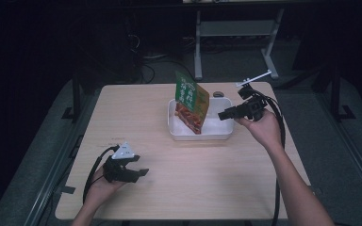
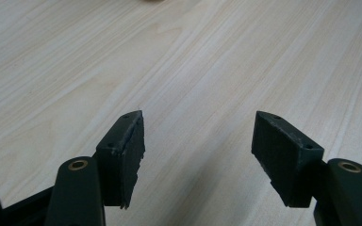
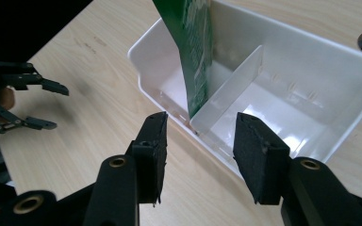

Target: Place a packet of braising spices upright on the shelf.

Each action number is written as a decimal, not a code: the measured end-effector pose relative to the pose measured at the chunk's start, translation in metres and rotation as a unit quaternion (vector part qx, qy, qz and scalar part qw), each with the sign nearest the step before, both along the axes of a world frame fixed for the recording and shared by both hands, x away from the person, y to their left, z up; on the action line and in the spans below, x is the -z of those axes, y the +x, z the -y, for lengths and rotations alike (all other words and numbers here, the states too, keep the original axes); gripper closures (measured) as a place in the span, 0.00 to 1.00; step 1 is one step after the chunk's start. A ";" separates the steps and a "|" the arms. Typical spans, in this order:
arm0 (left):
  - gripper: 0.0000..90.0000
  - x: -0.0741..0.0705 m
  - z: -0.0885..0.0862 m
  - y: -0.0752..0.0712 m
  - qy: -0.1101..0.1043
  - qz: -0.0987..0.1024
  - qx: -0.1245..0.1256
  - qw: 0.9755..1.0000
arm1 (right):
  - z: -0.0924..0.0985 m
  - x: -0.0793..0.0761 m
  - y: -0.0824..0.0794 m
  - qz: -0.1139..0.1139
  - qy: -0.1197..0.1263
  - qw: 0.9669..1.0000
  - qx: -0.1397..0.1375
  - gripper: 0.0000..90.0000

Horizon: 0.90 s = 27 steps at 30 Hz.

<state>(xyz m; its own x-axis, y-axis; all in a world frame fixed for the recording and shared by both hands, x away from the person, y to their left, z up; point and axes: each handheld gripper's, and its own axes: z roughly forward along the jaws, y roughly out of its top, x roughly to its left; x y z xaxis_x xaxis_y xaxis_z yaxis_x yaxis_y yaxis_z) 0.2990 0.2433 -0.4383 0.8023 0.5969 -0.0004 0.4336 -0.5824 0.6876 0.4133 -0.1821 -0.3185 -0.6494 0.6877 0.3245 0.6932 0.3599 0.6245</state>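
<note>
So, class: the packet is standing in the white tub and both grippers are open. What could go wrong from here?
The packet stands tilted in one compartment, propped against the divider, so a nudge could tip it over. The right gripper sits close to the tub's near wall with open jaws and might knock or push the tub. The left gripper is far away, so it cannot steady anything quickly.

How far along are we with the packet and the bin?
Done: the green snack packet stands upright in the left compartment of the white bin, against the divider. In hand: nothing; the right gripper is open beside the bin, the left gripper open over bare table. Left: the other compartment is empty.
</note>
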 end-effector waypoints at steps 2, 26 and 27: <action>0.39 0.000 0.000 0.000 -0.001 0.000 0.001 1.000 | 0.001 0.001 -0.001 0.000 -0.001 1.000 0.000 0.60; 0.38 0.001 0.003 -0.002 0.001 0.002 0.005 1.000 | 0.027 0.033 -0.032 -0.011 0.015 1.000 -0.004 0.57; 0.38 0.001 0.003 -0.002 0.001 0.002 0.006 1.000 | 0.028 0.034 -0.034 -0.011 0.014 1.000 -0.005 0.57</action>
